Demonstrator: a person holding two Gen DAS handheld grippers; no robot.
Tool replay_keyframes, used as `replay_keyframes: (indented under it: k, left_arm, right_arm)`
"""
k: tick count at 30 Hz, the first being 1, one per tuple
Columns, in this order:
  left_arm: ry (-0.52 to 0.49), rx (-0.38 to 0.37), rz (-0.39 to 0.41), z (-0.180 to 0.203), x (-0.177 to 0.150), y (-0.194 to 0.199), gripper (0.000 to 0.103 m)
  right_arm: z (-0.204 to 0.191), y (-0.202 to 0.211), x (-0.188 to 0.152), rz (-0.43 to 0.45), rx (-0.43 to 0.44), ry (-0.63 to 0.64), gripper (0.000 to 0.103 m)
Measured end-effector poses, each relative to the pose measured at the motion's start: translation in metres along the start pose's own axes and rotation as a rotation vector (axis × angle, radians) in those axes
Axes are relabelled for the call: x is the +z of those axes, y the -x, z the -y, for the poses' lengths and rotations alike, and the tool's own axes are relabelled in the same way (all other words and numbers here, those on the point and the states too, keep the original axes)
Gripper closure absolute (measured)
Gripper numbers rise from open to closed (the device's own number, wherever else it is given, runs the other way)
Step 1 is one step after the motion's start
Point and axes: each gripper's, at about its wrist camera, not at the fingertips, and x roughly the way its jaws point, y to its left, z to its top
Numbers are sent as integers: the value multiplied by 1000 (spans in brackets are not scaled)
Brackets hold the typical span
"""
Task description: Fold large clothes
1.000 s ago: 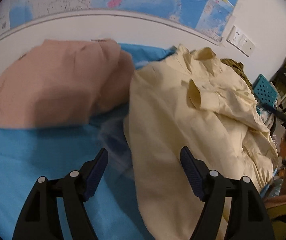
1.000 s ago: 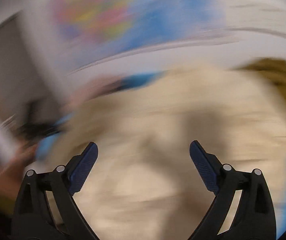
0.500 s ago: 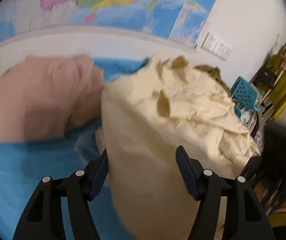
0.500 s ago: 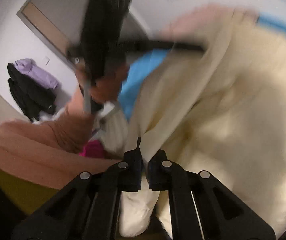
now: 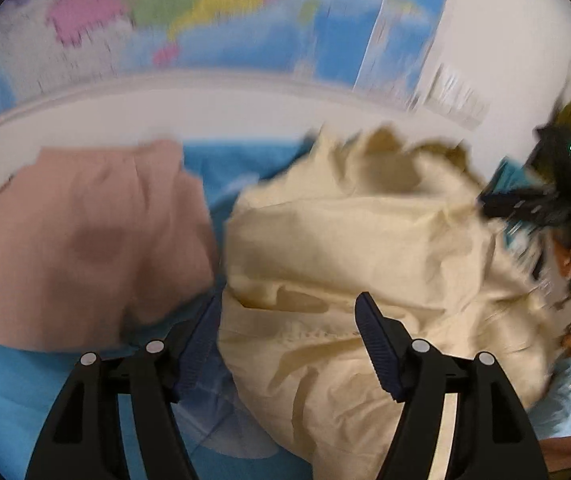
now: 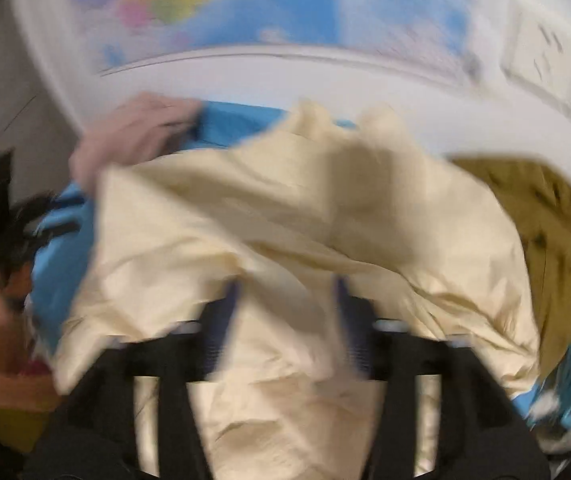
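Blue bedding (image 5: 25, 392) under a wall map (image 5: 205, 12) carries a pink garment (image 5: 85, 240) at nine o'clock; the cream shirt (image 5: 365, 240) lies bunched at centre. Left gripper (image 5: 287, 332) has its jaws apart over the shirt's edge; right gripper (image 6: 285, 312), blurred, jaws also apart over cream cloth, olive garment (image 6: 553, 232) at three o'clock.

Cream garment (image 5: 349, 240): matt woven cloth, creased. Pink garment (image 5: 85, 240): matt soft cloth. Blue cover (image 5: 13, 392): smooth matt fabric. Left gripper (image 5: 287, 344): black plastic, ribbed blue pads (image 5: 375, 344). Wall map (image 5: 205, 12): paper.

Left gripper (image 5: 287, 332): jaws spread wide, low centre of frame.
Right gripper (image 6: 285, 312): blurred, jaws apart, bottom centre.
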Motion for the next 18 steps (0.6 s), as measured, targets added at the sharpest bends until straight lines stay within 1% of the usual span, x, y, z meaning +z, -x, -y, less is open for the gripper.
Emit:
replay_keyframes:
  k: [1,3,4,6,8,11,12,13,15,16,17,18]
  left_arm:
    - [-6,15,-31,1,-3,-13,36]
    - [-15,37,-71,1,-4,-31,36]
    - [-21,53,-75,0,-2,-35,35]
    - [-24,80,-60,-3,5,-36,34]
    - [-17,85,-52,-7,15,-40,31]
    - [-3,95,-90,-9,30,-59,31]
    - [-2,119,-106,-9,36,-69,31]
    - [-5,145,-117,-8,40,-77,32]
    - [-6,178,-130,-7,44,-88,36]
    - [-11,200,-134,-7,46,-92,36]
    - [-15,214,-134,-8,46,-94,36]
    - [-15,226,-133,-7,46,-96,36]
  right_arm:
    - [9,-5,-4,3,3,-23,21]
    - [26,0,-11,59,48,-76,8]
    - [33,8,-17,96,85,-94,6]
    - [41,22,-33,150,101,-93,5]
    - [54,26,-49,167,85,-101,5]
    - [75,1,-68,111,82,-174,5]
    - [79,-8,-71,100,87,-186,7]
    - [81,-17,-73,88,89,-198,13]
    - [81,-34,-76,52,108,-226,62]
    - [83,-37,-77,37,115,-232,74]
    - [82,-36,-78,34,120,-231,91]
    - [84,-29,-78,51,140,-226,91]
